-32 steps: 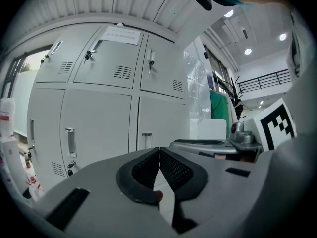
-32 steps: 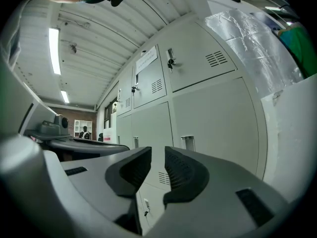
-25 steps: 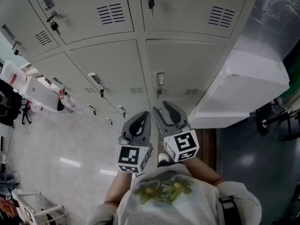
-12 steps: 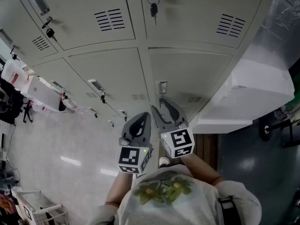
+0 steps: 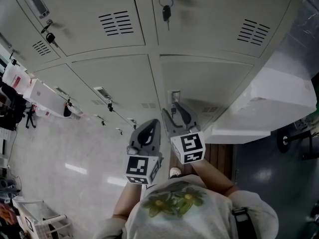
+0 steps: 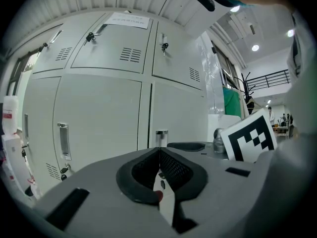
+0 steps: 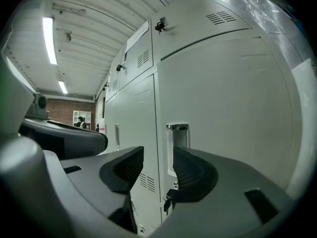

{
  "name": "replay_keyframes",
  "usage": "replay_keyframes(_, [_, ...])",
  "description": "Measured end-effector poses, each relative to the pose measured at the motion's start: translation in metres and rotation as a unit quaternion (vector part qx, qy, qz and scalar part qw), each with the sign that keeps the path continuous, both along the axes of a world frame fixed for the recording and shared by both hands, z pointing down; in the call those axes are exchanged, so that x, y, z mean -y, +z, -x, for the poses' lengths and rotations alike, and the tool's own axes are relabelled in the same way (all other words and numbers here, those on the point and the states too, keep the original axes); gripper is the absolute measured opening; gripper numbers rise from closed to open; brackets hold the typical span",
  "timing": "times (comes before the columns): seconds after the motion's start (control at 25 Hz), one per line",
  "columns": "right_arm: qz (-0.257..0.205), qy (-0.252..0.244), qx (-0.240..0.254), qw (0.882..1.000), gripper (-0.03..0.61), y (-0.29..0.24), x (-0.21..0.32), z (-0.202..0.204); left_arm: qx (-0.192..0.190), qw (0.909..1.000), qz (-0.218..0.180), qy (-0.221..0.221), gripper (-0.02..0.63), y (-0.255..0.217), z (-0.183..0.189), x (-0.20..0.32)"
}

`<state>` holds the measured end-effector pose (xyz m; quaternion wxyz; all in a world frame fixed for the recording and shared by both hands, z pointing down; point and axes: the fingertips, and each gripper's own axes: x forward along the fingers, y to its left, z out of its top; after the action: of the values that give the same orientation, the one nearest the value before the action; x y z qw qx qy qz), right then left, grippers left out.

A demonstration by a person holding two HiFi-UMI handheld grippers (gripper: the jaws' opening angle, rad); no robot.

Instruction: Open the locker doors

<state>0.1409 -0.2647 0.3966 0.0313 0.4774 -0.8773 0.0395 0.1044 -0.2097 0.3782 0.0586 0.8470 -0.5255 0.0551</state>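
Observation:
A grey locker door (image 5: 209, 78) in the middle row has a recessed chrome handle (image 5: 174, 95) at its left edge, with a key (image 7: 167, 202) hanging just under it. My right gripper (image 5: 173, 111) points level at that handle from close by, its tips just short of it. In the right gripper view the handle (image 7: 177, 148) shows right behind the open gripper (image 7: 157, 163); its jaws have just been opening and nothing is between them. My left gripper (image 5: 151, 126) hangs beside it to the left, a little further back, pads pressed together (image 6: 159, 155) on nothing.
More closed locker doors surround this one; the one above has keys (image 5: 167, 10) in its lock, the one to the left a handle (image 5: 102, 93). A large white block (image 5: 279, 101) stands against the lockers at the right. A white wire cart (image 5: 37, 223) is on the floor at left.
My right gripper has moved forward toward the door's handle and its jaws have spread wider. The left gripper has crept forward a little, still shut.

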Motion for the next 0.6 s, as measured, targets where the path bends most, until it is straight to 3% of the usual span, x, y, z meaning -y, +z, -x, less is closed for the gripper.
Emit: replay_keyframes(0.6, [0.012, 0.014, 0.001, 1.000, 0.176, 0.012, 0.030, 0.005, 0.006, 0.9998, 0.017, -0.007, 0.029, 0.010, 0.006, 0.007])
